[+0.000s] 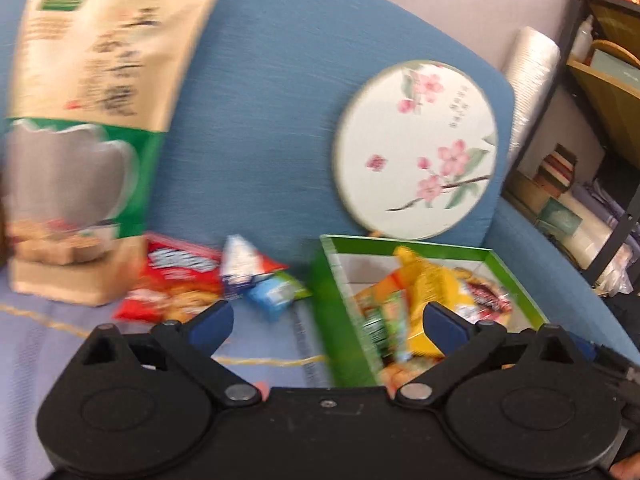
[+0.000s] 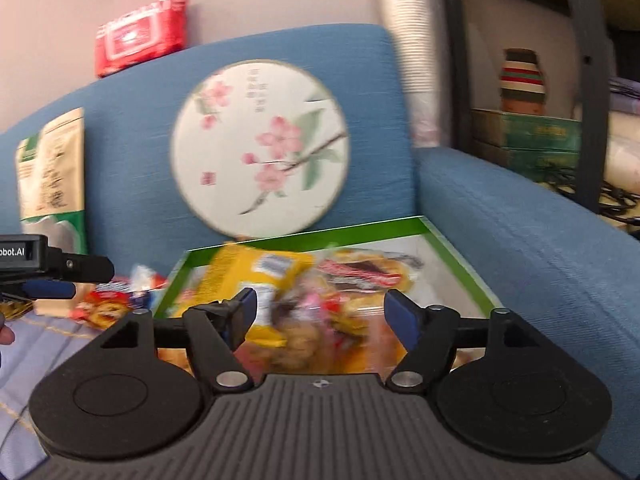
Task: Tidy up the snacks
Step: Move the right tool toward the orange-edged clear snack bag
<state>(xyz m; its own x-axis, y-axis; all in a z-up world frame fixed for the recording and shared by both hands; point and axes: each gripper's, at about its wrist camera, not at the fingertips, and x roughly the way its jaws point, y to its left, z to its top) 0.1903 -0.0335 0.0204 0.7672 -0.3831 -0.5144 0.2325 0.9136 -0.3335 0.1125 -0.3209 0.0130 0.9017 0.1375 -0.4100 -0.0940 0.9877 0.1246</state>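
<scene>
A green-rimmed box [image 1: 400,242] [image 2: 304,236] sits on the blue sofa seat, holding several snacks, among them a yellow packet [image 1: 428,292] [image 2: 256,272] and a red-brown packet [image 1: 484,296] [image 2: 364,272]. Left of the box lie a red snack bag [image 1: 176,280] [image 2: 100,304], a white pointed packet [image 1: 240,268] and a small blue-green packet [image 1: 276,294]. My left gripper [image 1: 326,320] stands open astride the box's left wall, gripping nothing. My right gripper [image 2: 322,304] is open above the box's snacks, its pads clear of them. The left gripper's [image 2: 52,276] side shows in the right wrist view.
A tall beige-and-green pouch [image 1: 92,120] [image 2: 52,176] leans on the sofa back at the left. A round flowered fan [image 1: 416,148] [image 2: 260,148] leans behind the box. The sofa's armrest [image 2: 520,240] borders the box on the right; a metal shelf [image 1: 600,120] stands beyond.
</scene>
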